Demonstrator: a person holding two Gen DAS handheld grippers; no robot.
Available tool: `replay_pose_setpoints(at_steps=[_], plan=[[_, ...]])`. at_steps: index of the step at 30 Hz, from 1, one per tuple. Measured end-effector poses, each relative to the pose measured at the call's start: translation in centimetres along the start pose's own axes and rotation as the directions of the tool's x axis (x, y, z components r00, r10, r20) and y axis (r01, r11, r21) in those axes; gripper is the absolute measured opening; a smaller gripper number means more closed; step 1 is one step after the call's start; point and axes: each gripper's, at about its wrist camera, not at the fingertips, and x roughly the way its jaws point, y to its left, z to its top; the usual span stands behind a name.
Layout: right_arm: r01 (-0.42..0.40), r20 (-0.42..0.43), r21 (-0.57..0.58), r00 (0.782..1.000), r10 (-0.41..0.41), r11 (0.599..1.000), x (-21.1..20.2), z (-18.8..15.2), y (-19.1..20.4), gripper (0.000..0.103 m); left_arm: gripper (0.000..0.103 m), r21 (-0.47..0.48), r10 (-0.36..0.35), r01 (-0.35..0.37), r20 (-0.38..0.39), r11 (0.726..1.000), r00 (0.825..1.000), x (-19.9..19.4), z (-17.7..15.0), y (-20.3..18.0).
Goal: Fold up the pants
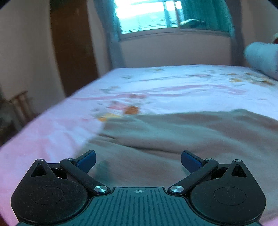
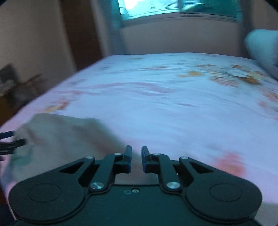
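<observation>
Left wrist view: low over the beige pants (image 1: 173,139), close, facing across the bed (image 1: 173,83) toward the window (image 1: 147,15).
Right wrist view: same heading, tilted down, low over the sheet, pants (image 2: 60,135) at its left.
Shared: bed (image 2: 173,95), window (image 2: 156,7), pillow (image 1: 262,55) (image 2: 260,47), pants.

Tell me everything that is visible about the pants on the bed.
The pants are a beige-grey, soft-looking cloth, lying spread with gentle folds and wrinkles on the flowered pink bedsheet, near its front edge. A small dark mark shows near the left gripper, whose jaws stand wide open above the cloth, seemingly not touching it. In the right wrist view one end of the pants lies left of the right gripper. Blur hides finer details.
</observation>
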Motion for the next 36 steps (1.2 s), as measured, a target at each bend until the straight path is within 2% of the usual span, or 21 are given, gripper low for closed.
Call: replay_pose_setpoints(at_steps=[2,3,5,7,9,10,11,13,16,19,21,23,26,27,31,33,35,36], plan=[[-0.069,-0.039,-0.033,0.997,0.068,0.997,3.0,0.9,2.5,0.007,0.103,-0.012,0.051,-0.052,-0.059,0.999,0.997,1.2,0.1,1.6],[-0.077,-0.093,-0.058,0.993,0.072,0.995,5.1,0.9,3.5,0.008,0.103,-0.022,0.054,-0.057,-0.101,0.998,0.993,1.8,0.0,2.5],[0.017,-0.227,-0.109,0.973,-0.041,0.994,9.6,0.7,3.9,0.0,0.103,-0.059,0.052,-0.062,-0.156,0.996,0.986,2.6,-0.5,4.6],[0.042,-0.193,-0.068,0.98,-0.055,0.997,9.6,2.3,3.5,0.004,0.103,-0.126,0.038,-0.056,-0.137,0.99,0.99,2.0,-1.0,7.0],[0.0,-0.093,-0.066,0.996,-0.006,0.998,8.0,3.7,3.7,0.01,0.103,-0.163,0.016,-0.038,-0.135,0.986,0.991,1.9,-1.5,8.7],[-0.031,-0.073,-0.074,0.997,0.026,0.997,7.8,4.6,3.8,0.01,0.103,-0.182,-0.005,-0.02,-0.134,0.983,0.991,2.0,-1.7,9.2],[-0.067,-0.095,-0.065,0.994,0.061,0.996,8.5,5.4,3.5,0.011,0.103,-0.204,-0.023,-0.005,-0.135,0.979,0.991,2.2,-1.8,9.5],[-0.132,-0.162,-0.032,0.979,0.125,0.991,10.6,6.4,2.7,0.016,0.103,-0.244,-0.042,0.008,-0.136,0.97,0.99,2.8,-1.7,9.7],[-0.204,-0.201,-0.037,0.96,0.193,0.978,12.6,6.8,1.7,0.021,0.103,-0.258,-0.053,0.018,-0.131,0.966,0.99,3.2,-1.8,9.6],[-0.305,-0.282,-0.029,0.916,0.285,0.952,14.6,6.8,1.4,0.021,0.103,-0.264,-0.062,0.027,-0.127,0.964,0.99,3.5,-2.0,9.6],[-0.343,-0.312,-0.053,0.898,0.311,0.938,14.9,6.5,1.7,0.021,0.103,-0.277,-0.073,0.036,-0.126,0.96,0.989,3.7,-2.1,9.7],[-0.407,-0.322,-0.033,0.869,0.376,0.913,14.3,6.6,2.0,0.02,0.103,-0.285,-0.075,0.035,-0.131,0.958,0.988,4.1,-1.9,9.7],[-0.453,-0.33,-0.053,0.849,0.412,0.89,13.8,6.4,2.3,0.02,0.103,-0.292,-0.066,0.025,-0.131,0.956,0.989,4.4,-1.6,9.5],[-0.437,-0.328,-0.066,0.859,0.394,0.897,13.9,6.4,2.3,0.02,0.103,-0.302,-0.071,0.028,-0.134,0.953,0.988,4.4,-1.5,9.4],[-0.442,-0.316,-0.018,0.854,0.414,0.897,15.3,6.5,2.2,0.022,0.103,-0.365,-0.144,0.08,-0.149,0.927,0.978,4.6,-1.5,9.2],[-0.438,-0.309,0.018,0.853,0.422,0.899,15.7,6.6,2.1,0.022,0.103,-0.366,-0.159,0.093,-0.157,0.926,0.975,4.8,-1.7,8.7],[-0.447,-0.337,0.035,0.837,0.432,0.894,16.2,6.6,2.6,0.019,0.103,-0.365,-0.159,0.085,-0.178,0.927,0.971,5.1,-2.0,8.3],[-0.43,-0.352,-0.004,0.845,0.402,0.903,16.2,6.6,3.2,0.016,0.103,-0.369,-0.162,0.084,-0.184,0.926,0.97,5.2,-2.2,8.2]])
